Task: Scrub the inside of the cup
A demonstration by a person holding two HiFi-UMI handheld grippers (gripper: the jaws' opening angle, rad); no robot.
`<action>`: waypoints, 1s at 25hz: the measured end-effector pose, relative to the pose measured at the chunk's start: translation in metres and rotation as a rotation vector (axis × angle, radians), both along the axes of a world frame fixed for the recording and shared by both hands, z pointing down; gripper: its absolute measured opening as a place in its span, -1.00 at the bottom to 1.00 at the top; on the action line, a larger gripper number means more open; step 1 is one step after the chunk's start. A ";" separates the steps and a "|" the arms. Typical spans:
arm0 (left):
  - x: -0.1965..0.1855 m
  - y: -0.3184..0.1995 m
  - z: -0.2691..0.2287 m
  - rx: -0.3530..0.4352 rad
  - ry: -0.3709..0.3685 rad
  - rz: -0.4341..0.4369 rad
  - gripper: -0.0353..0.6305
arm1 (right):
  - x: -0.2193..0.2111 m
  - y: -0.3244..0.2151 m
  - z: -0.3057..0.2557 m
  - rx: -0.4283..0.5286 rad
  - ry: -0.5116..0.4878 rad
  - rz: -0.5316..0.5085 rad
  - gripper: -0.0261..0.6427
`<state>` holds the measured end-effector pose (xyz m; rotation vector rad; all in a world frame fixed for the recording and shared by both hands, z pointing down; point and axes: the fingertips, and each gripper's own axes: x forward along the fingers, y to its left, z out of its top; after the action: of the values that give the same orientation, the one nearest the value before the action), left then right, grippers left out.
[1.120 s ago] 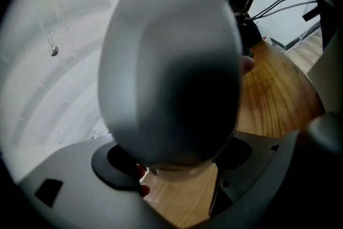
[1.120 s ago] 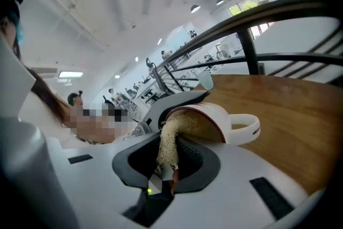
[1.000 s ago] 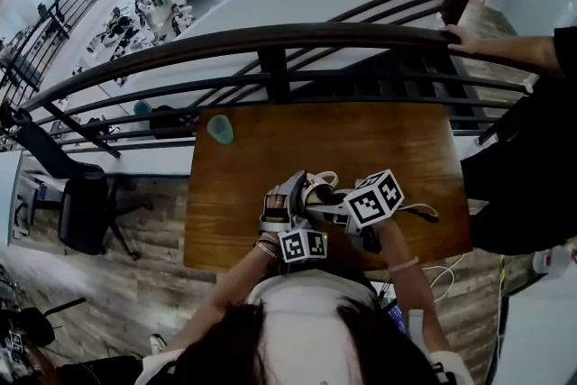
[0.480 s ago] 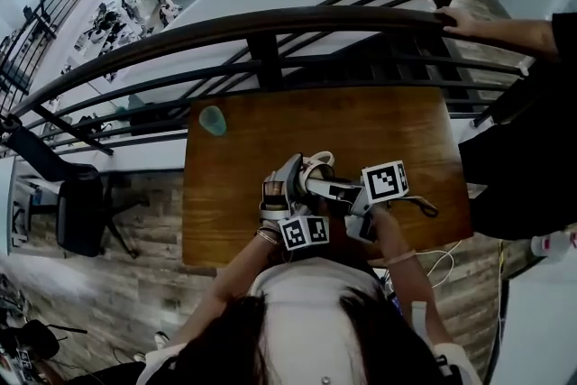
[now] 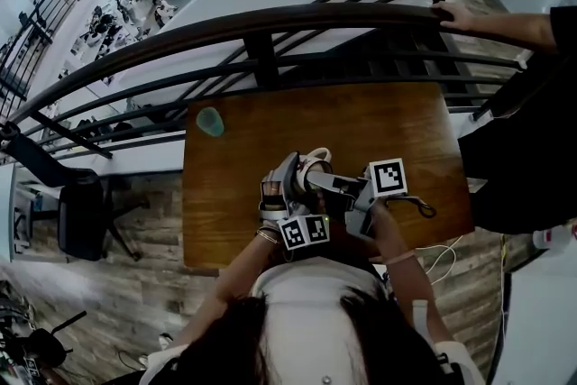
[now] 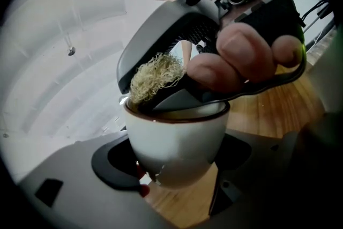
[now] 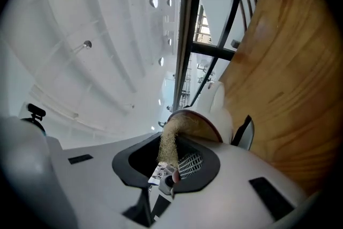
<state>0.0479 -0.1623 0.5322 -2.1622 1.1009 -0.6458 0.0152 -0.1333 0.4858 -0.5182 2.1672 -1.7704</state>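
A white cup with a brown rim is held above the wooden table, and my left gripper is shut on its lower body. In the head view the cup sits just past the left gripper. My right gripper is shut on a straw-coloured fibrous scrubber, whose far end lies inside the cup's mouth. From the left gripper view the scrubber rests against the rim's left side. The right gripper reaches in from the right. The cup's inside is mostly hidden.
A small teal object lies at the table's far left corner. A dark metal railing runs along the far edge, with another person's hand on it. A cable trails at the right, near the front edge.
The right gripper has shifted slightly with the scrubber at the cup's mouth. The left gripper keeps the cup in much the same place.
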 end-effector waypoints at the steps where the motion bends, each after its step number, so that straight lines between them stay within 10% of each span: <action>1: 0.001 0.001 0.001 -0.003 -0.001 0.005 0.31 | 0.001 0.000 0.001 0.012 0.021 -0.010 -0.70; 25: 0.001 0.007 0.013 -0.043 -0.072 0.082 0.31 | -0.023 0.029 0.024 0.346 0.661 -0.527 -0.70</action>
<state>0.0493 -0.1548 0.5452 -2.1907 0.9644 -0.7104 -0.0078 -0.1041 0.5097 -0.5269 3.2423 -1.5110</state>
